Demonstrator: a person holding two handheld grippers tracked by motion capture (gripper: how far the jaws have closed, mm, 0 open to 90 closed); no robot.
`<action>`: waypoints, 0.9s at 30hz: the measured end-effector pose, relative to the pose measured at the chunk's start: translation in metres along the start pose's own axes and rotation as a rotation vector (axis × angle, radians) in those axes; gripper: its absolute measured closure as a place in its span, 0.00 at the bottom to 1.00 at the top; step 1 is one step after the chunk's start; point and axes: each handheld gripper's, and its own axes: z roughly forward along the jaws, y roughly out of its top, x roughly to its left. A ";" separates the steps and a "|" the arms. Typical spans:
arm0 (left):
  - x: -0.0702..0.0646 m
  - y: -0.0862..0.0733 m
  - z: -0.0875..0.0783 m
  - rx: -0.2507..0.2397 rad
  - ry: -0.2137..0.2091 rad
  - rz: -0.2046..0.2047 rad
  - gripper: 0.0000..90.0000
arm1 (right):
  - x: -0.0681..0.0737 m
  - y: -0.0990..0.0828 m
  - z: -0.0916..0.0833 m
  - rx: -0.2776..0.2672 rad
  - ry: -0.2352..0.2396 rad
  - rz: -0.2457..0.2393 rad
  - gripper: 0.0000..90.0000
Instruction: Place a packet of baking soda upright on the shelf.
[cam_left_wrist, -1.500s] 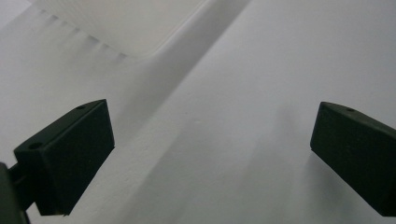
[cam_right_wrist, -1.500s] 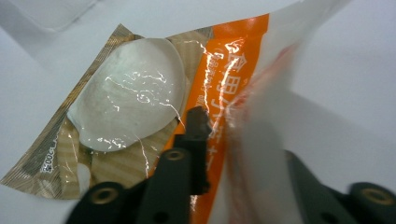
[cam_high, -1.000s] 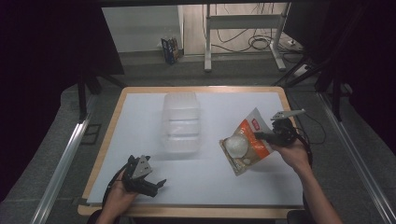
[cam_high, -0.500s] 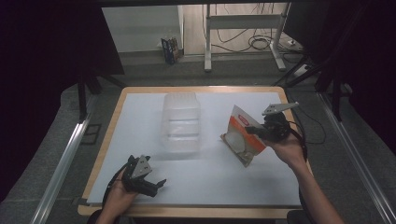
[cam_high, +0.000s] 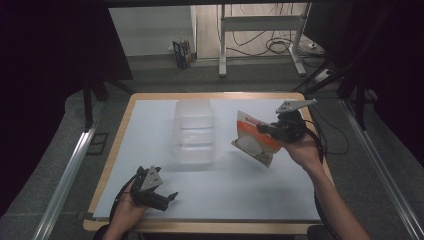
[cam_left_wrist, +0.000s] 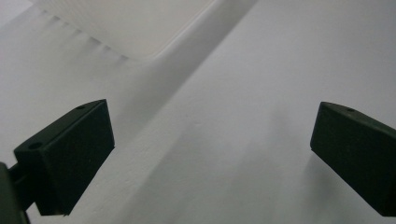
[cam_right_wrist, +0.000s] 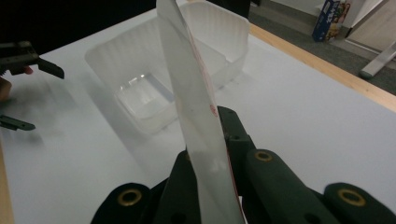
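My right gripper (cam_high: 264, 129) is shut on a flat white packet with red print (cam_high: 255, 138), held up off the white table at the right. In the right gripper view the packet (cam_right_wrist: 194, 107) stands edge-on between the closed jaws. A clear plastic tub (cam_high: 194, 131) sits empty in the middle of the table, left of the packet; it also lies beyond the packet as the tub (cam_right_wrist: 177, 70) in the right gripper view. My left gripper (cam_high: 167, 197) rests near the front left edge, open, with nothing between its fingers (cam_left_wrist: 70, 156).
The white tabletop (cam_high: 235, 190) has a wooden rim. A corner of the tub (cam_left_wrist: 126, 28) lies ahead of the left jaws. Beyond the table stand metal desk legs, cables and a small box (cam_high: 183, 53) on the floor.
My right gripper has lifted the packet off the table and tilted it more upright, drifting slightly back. The left gripper has stayed put.
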 end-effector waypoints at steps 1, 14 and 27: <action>0.000 0.000 0.000 0.000 0.000 0.000 0.00 | 0.000 0.000 0.000 0.000 0.000 0.000 0.99; 0.000 0.000 0.000 -0.010 0.000 -0.005 0.00 | 0.015 0.041 0.013 -0.024 0.042 -0.039 0.99; 0.001 0.000 -0.001 -0.018 -0.009 -0.024 0.00 | 0.031 0.075 0.046 -0.011 0.074 -0.068 0.99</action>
